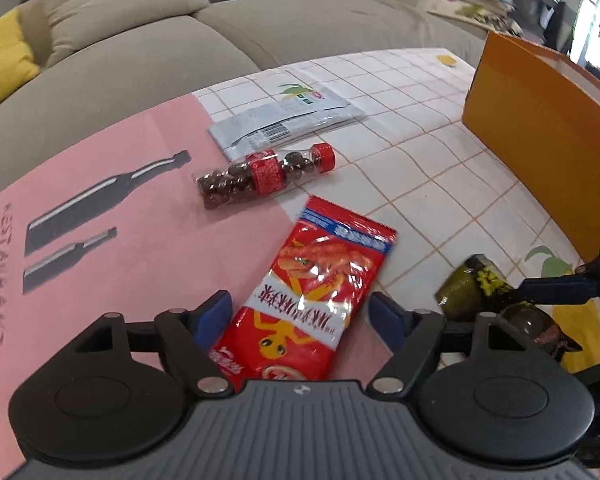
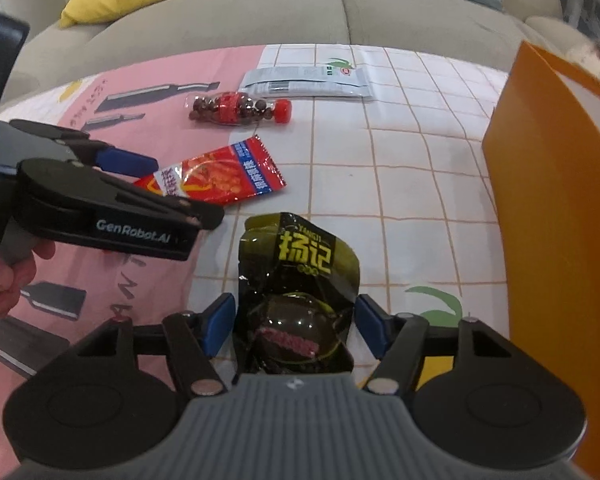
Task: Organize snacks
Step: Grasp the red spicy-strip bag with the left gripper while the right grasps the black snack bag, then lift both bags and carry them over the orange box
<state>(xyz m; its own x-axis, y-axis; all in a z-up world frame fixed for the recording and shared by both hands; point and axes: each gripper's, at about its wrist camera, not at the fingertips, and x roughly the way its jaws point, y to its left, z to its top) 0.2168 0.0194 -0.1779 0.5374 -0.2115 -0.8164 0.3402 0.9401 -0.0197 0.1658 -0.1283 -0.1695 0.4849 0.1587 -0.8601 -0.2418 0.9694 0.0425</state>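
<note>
A red snack packet (image 1: 312, 292) lies on the table between the fingers of my left gripper (image 1: 300, 316), which is open around its near end; it also shows in the right wrist view (image 2: 220, 178). A dark green packet with yellow characters (image 2: 300, 280) lies between the fingers of my right gripper (image 2: 296, 324), which is open around it; it also shows in the left wrist view (image 1: 476, 284). A small bottle of chocolate balls with a red cap (image 1: 264, 176) lies further back. A silver-white flat pouch (image 1: 288, 120) lies behind it.
An orange box (image 1: 540, 136) stands at the right edge of the table, also in the right wrist view (image 2: 560, 200). A pink mat with bottle drawings (image 1: 100, 208) covers the left of the checked tablecloth (image 1: 420, 152). A beige sofa (image 1: 180, 40) with cushions runs behind.
</note>
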